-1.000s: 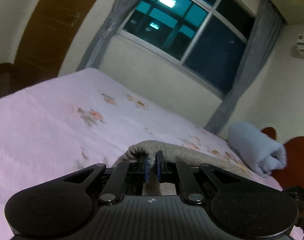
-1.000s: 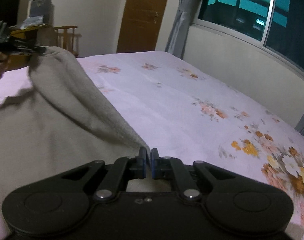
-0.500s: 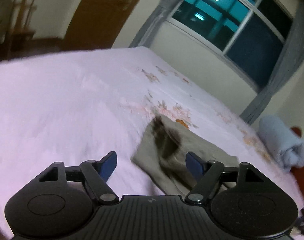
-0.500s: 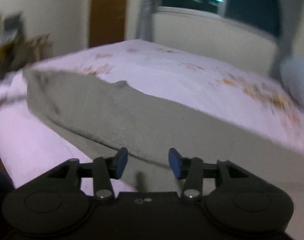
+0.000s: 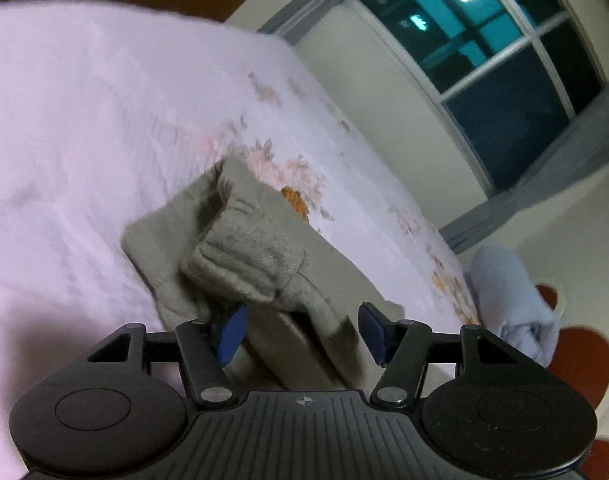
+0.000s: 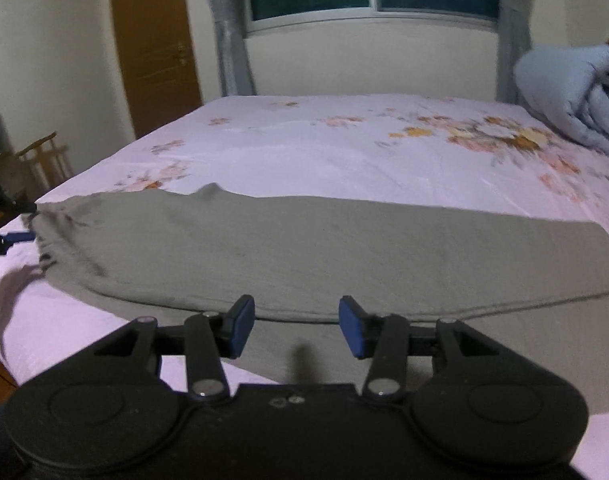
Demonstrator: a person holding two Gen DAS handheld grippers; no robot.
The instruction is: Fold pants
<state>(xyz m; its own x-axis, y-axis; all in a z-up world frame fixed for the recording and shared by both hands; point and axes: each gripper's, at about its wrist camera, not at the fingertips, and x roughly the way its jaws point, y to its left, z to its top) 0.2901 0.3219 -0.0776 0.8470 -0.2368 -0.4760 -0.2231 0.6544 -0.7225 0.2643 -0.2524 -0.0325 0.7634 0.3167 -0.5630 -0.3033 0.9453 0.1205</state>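
On bed (image 6: 344, 152), pants (image 6: 304, 248) flat; L gripper (image 5: 300, 334) closing, R gripper (image 6: 296, 326) apart, both empty.

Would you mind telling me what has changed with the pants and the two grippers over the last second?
Both grippers let go: the left gripper and right gripper had each pinched the grey pants and held them lifted. The pants now lie flat on the bed, and the left jaws are closing again without touching them. The rolled blue blanket stayed put.
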